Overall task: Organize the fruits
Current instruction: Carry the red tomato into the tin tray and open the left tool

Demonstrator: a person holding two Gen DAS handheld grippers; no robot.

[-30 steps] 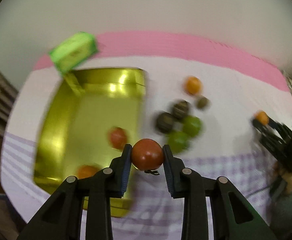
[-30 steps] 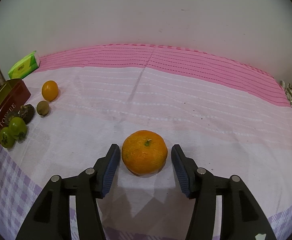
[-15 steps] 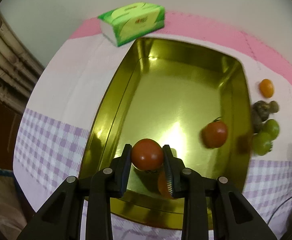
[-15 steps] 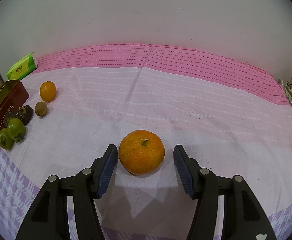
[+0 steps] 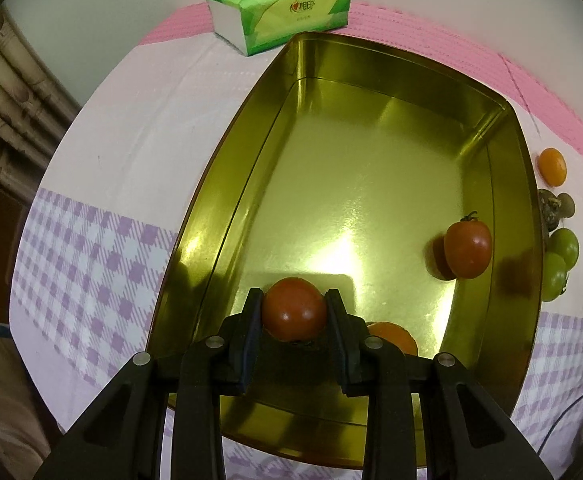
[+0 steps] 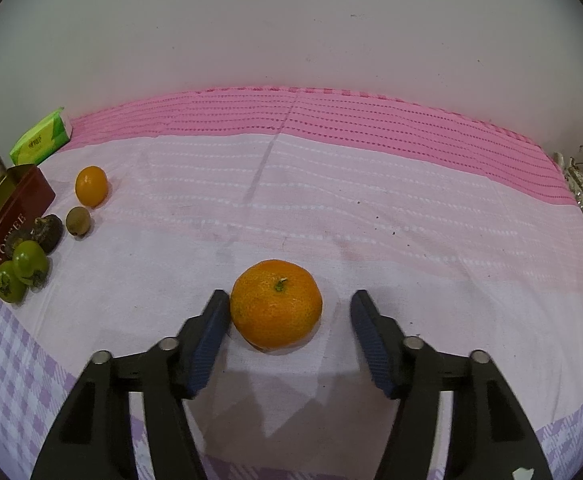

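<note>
My left gripper (image 5: 293,311) is shut on a red tomato (image 5: 293,307) and holds it over the near end of the gold tin (image 5: 371,152). A second tomato (image 5: 467,249) lies by the tin's right wall. An orange fruit (image 5: 391,338) lies in the tin, partly hidden behind my fingers. My right gripper (image 6: 289,316) is open around a large orange (image 6: 276,310) on the cloth; its left finger (image 6: 211,328) is close to or touching the orange, the right one stands apart.
Right of the tin lie two green fruits (image 6: 21,270), dark fruits (image 6: 47,232), a kiwi (image 6: 78,221) and a small orange (image 6: 91,185). A green tissue pack (image 5: 279,12) lies behind the tin. A wall stands at the back.
My left gripper has swung left with the tomato, from beside the tin to over its inside. My right gripper has opened wider around the large orange.
</note>
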